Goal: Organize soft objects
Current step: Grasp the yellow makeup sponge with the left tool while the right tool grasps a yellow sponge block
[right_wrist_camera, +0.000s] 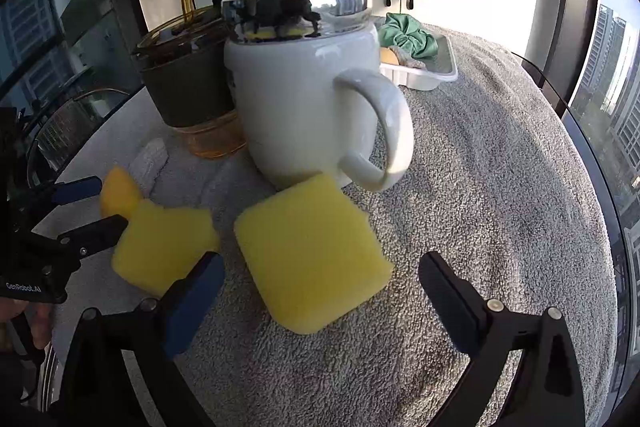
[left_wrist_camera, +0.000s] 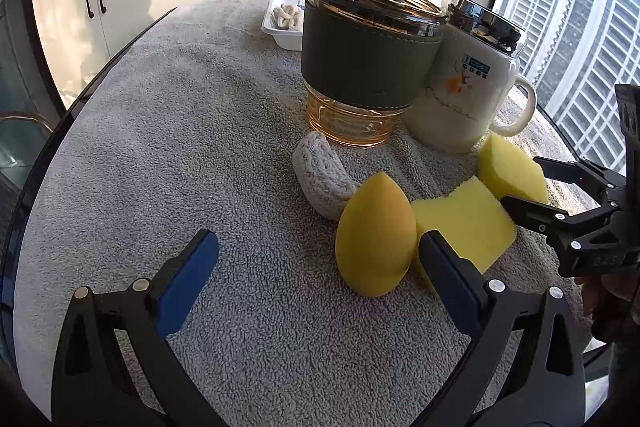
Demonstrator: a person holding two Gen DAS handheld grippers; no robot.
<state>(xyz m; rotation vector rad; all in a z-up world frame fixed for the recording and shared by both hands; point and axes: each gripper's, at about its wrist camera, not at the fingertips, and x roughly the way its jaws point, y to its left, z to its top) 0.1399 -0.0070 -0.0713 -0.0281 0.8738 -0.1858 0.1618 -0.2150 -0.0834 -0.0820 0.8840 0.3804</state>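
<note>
- Left wrist view: the left tongs point(left_wrist_camera: 318, 261) are released, spread wide over the grey towel point(left_wrist_camera: 192, 131) on the counter. The orange egg-shaped sponge point(left_wrist_camera: 374, 237) stands just beside the right finger, touching a yellow square sponge point(left_wrist_camera: 466, 221). A knitted grey piece point(left_wrist_camera: 320, 179) lies beyond, near the amber glass cup point(left_wrist_camera: 360, 67) and the white mug point(left_wrist_camera: 464, 87). The right tongs point(left_wrist_camera: 524, 187) enter from the right at a second yellow sponge point(left_wrist_camera: 508, 167). A white tray point(left_wrist_camera: 280, 27) sits far.
- Right wrist view: the right tongs point(right_wrist_camera: 320, 285) are released, straddling the second yellow sponge point(right_wrist_camera: 312, 255), which lies flat near the white mug point(right_wrist_camera: 304, 99). The left tongs point(right_wrist_camera: 110, 203) are at the left. A green scrunchie point(right_wrist_camera: 408, 35) lies in the far white tray point(right_wrist_camera: 424, 79).
</note>
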